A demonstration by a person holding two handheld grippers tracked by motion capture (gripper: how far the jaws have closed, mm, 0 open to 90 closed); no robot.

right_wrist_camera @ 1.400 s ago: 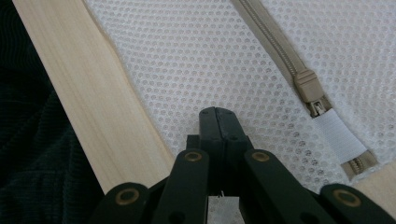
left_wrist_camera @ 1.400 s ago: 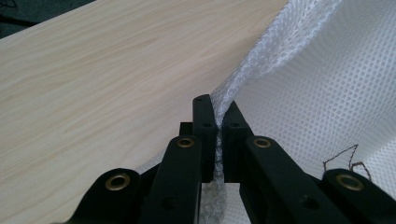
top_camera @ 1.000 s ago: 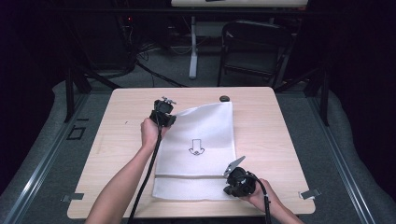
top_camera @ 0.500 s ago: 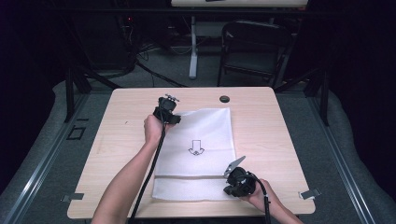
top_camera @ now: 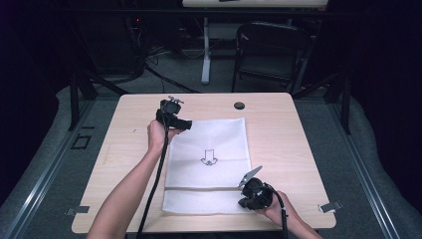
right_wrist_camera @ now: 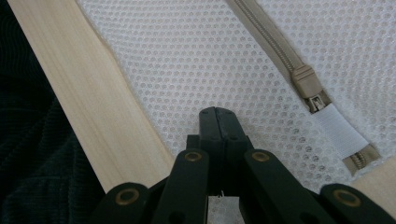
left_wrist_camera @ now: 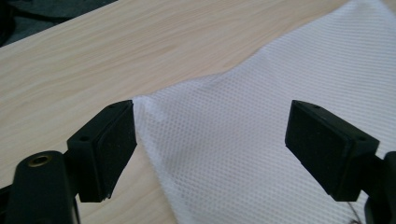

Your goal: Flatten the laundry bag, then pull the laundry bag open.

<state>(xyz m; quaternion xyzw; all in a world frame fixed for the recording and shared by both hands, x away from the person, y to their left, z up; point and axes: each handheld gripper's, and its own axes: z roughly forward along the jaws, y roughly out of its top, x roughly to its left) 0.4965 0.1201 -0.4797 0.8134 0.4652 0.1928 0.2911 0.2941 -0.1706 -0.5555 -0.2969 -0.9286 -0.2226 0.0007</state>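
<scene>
left gripper (left_wrist_camera: 210, 140): jaws just spread wide, nothing pinched, far-left corner of white mesh bag (top_camera: 209, 164) lying loose between them, bare table (top_camera: 129, 149) beyond the corner | right gripper (right_wrist_camera: 218, 122): jaws closed together with their tips down on the mesh near the bag's edge; zipper pull (right_wrist_camera: 306, 79) just right of the tips, wood strip left

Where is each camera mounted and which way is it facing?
High view: fixed above the person's side, looking forward and down at the light wooden table and white mesh zip bag; both forearms, left gripper and right gripper show.
Left gripper view: rides the left gripper, facing the bag's corner; jaws apart, having just opened, nothing pinched.
Right gripper view: rides the right gripper, jaws shut over mesh beside the beige zipper.
All three share the bag and the table.
</scene>
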